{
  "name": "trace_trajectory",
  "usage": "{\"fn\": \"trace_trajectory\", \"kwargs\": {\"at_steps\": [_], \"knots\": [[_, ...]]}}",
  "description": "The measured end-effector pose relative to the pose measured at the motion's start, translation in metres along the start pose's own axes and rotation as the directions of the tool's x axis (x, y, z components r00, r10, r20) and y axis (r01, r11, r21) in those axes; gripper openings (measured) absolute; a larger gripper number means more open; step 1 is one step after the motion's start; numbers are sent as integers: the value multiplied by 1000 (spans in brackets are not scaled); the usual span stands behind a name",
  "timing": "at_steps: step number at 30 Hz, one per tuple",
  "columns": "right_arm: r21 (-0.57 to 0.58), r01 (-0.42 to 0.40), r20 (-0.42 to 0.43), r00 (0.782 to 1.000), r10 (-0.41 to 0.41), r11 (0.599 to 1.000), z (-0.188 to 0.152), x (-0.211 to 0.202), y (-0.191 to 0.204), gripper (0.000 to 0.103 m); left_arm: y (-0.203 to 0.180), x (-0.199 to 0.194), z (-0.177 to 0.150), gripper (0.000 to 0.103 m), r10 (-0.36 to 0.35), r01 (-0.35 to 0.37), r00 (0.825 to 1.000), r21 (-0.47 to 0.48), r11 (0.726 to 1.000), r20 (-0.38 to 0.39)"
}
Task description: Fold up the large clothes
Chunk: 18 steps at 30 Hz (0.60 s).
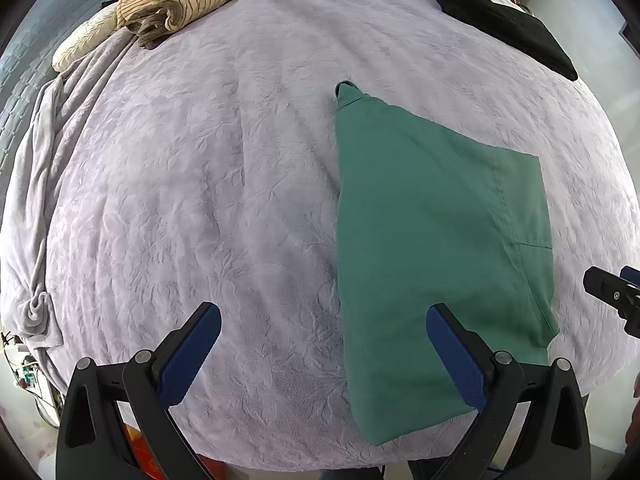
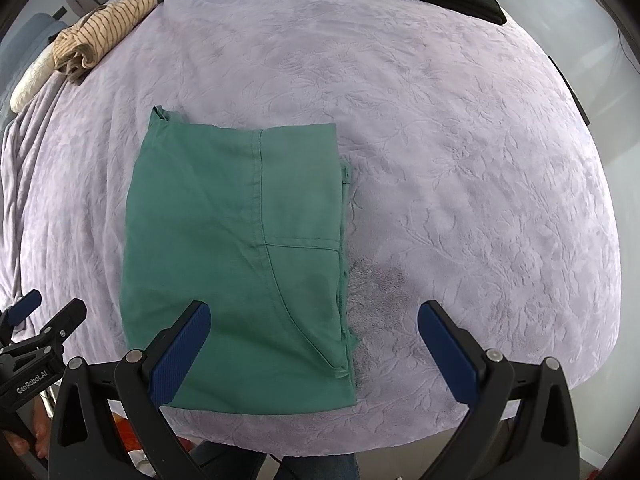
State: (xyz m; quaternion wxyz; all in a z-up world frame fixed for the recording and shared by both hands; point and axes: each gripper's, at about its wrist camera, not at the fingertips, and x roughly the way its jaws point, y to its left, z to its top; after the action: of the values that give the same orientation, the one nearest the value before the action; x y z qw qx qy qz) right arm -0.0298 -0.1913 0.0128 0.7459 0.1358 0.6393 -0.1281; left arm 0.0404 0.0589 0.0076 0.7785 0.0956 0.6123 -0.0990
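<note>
The folded green garment [image 2: 236,264] is lying flat on the lavender bed cover [image 2: 460,200], near its front edge. The left gripper [image 1: 324,352] and right gripper [image 2: 314,348] are hovering above it, jaws spread wide, gripping nothing.

Folded green garment [image 2: 236,264] lying flat on lilac embossed bedspread [image 2: 460,184]; right gripper [image 2: 314,344] above its near edge, jaws spread wide; left gripper [image 2: 36,320] at lower left; striped garment [image 2: 104,28] far left
</note>
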Motion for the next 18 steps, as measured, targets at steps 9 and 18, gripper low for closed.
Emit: {"fn": "trace_trajectory", "kwargs": {"at_steps": [9, 18], "knots": [[-7, 0, -4, 1000, 0, 1000, -1, -2, -2, 103, -1, 0, -1, 103, 0, -1, 1000, -2, 1000, 0], [-7, 1, -3, 1000, -1, 1000, -2, -4, -4, 103, -2, -1, -1, 103, 1, -1, 1000, -7, 1000, -1]]}}
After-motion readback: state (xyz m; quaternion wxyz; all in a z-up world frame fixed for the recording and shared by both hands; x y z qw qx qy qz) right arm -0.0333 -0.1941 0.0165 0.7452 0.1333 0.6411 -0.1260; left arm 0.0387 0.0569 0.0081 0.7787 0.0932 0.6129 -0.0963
